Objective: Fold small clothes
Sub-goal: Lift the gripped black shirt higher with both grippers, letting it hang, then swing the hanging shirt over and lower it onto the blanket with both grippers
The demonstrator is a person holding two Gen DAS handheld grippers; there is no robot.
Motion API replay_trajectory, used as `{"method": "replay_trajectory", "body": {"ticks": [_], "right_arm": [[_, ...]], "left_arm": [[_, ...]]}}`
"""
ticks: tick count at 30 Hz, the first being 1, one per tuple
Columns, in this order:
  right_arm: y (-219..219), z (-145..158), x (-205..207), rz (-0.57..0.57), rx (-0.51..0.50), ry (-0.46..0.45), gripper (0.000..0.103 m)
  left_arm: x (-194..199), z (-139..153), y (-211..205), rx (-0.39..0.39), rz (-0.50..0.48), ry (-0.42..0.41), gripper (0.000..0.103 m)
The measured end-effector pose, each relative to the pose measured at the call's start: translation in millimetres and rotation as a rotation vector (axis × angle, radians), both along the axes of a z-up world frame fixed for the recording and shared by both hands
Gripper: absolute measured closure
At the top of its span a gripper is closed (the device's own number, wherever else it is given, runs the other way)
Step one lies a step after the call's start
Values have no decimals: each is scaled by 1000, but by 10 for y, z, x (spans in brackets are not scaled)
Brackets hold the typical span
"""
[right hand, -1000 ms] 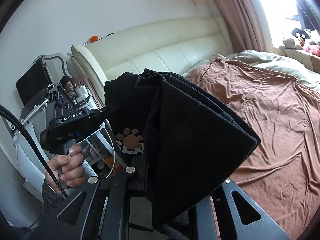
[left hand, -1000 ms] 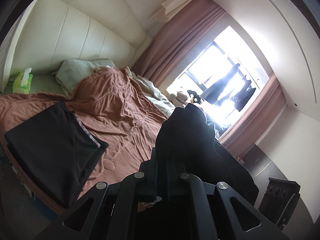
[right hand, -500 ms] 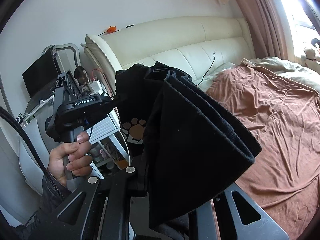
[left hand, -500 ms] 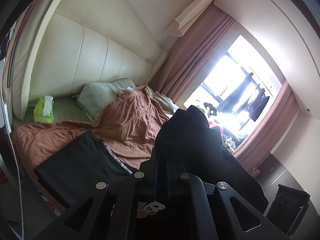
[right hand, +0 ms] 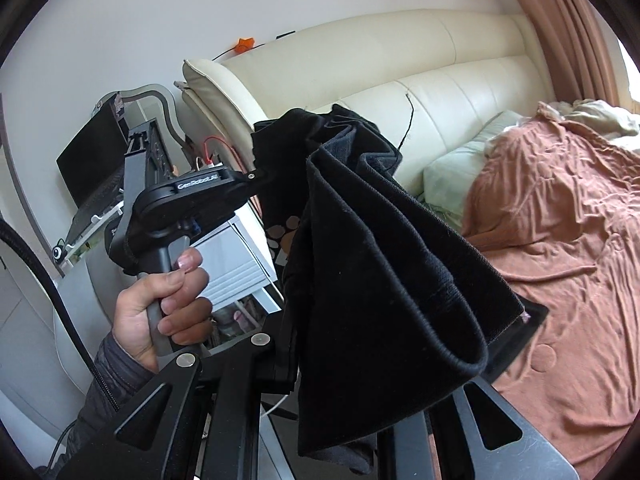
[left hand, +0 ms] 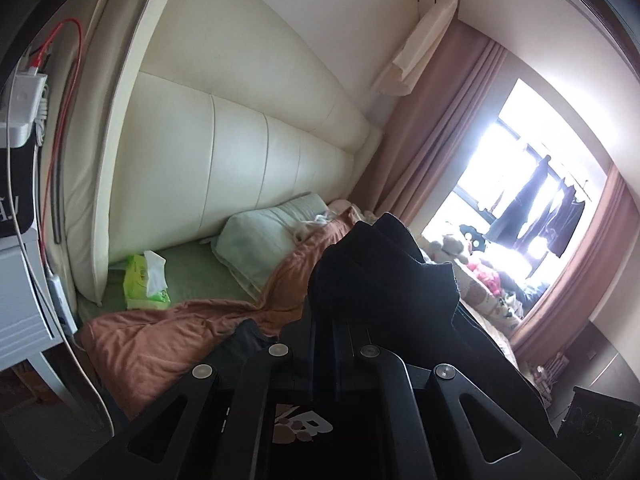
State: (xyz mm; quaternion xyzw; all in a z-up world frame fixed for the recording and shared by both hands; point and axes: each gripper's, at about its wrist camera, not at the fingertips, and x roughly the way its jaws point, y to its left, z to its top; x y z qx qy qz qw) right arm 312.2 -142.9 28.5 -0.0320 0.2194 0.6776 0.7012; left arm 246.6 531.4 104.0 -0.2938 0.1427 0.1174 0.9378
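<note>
I hold both grippers raised. My left gripper (right hand: 260, 174) is clamped closed, my left hand (right hand: 160, 304) wrapped around its handle. My right gripper (right hand: 320, 360) is also clamped closed.

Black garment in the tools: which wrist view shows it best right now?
The right wrist view. There the black garment hangs in full, folded layers and paw print visible, stretched across to the left tool. The left wrist view shows only a dark bunched mass above its own fingers, backlit by the window.
</note>
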Motion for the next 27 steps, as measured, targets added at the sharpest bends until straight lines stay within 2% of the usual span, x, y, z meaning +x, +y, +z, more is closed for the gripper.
{"method": "replay_trajectory", "body": {"ticks": [6,11,15,17,27], "right_arm": [[405,-77,269,8,-26,33,91],[657,-180,694,-16,-62,86,91],[851,-270,1031,-38,-87,127,91],[969,-328,1193,-46,-102,138,91],[1380,-898,2046,-75,-151,251,91]], "left_arm": [[438,-184,161,14,27,71,97],[920,-420,253,-12,23,141,97],[1327,-616,250,13,7,196,97],[1507,-751,285,-4,4,223,97],[2246,-1387,365,0,-4,367,97]]}}
